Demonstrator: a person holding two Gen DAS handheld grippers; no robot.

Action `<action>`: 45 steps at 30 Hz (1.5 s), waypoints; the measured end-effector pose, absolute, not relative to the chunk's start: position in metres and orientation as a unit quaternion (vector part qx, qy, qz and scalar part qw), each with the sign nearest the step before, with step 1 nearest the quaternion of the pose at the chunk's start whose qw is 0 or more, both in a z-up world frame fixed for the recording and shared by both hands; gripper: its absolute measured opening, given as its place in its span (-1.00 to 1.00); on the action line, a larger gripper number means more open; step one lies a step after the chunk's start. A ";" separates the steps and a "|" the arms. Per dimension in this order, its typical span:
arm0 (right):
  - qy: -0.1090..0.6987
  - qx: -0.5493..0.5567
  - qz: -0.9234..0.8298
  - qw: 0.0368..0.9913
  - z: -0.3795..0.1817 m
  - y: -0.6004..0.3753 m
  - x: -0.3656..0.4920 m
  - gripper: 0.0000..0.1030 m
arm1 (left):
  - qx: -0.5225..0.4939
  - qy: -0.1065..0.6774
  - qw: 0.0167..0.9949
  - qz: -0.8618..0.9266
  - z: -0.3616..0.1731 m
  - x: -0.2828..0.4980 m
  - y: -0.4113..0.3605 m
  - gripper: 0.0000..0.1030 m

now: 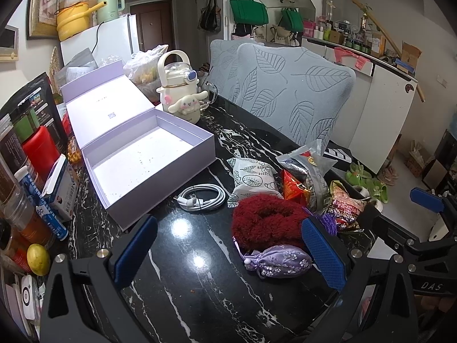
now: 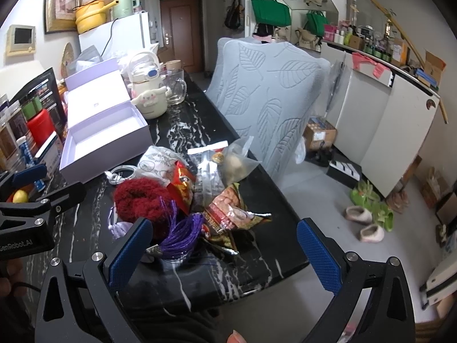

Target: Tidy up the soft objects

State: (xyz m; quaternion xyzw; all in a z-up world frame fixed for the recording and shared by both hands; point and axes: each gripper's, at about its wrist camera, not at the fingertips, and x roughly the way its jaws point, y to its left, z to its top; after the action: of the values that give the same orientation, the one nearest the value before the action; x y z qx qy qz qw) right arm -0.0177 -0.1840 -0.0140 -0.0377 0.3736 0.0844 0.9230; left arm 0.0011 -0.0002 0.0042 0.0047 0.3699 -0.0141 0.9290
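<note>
A fuzzy dark red scrunchie lies on the black marble table, also in the right wrist view. A lilac embroidered pouch lies just in front of it. A purple tassel lies beside them. An open empty lilac box stands to the left. My left gripper is open, low over the table, its right finger beside the scrunchie and pouch. My right gripper is open, near the table's front edge behind the tassel.
Snack packets and a white bun packet lie right of the box. A coiled white cable, a cream kettle bottle, a glass mug, jars and boxes at left. A leaf-patterned chair stands at the table's right edge.
</note>
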 end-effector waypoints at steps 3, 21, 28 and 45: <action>0.374 -0.038 0.084 0.923 -0.014 -0.184 -0.017 1.00 | 0.005 0.370 0.929 -0.015 0.004 0.001 0.000 1.00; 0.368 -0.032 0.088 0.925 -0.015 -0.187 -0.028 1.00 | 0.001 0.362 0.932 -0.016 0.003 -0.016 -0.007 1.00; 0.369 -0.023 0.092 0.925 -0.024 -0.199 -0.039 1.00 | -0.005 0.364 0.931 -0.027 -0.003 -0.026 -0.014 1.00; 0.392 -0.004 0.115 0.912 -0.061 -0.220 -0.040 1.00 | -0.049 0.405 0.910 -0.073 -0.044 -0.023 -0.027 1.00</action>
State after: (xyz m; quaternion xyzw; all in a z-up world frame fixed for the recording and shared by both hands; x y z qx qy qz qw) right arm -0.0403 -0.2202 -0.0607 -0.0041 0.3925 0.1155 0.9125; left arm -0.0232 -0.0271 -0.0445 -0.0487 0.4053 -0.0730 0.9100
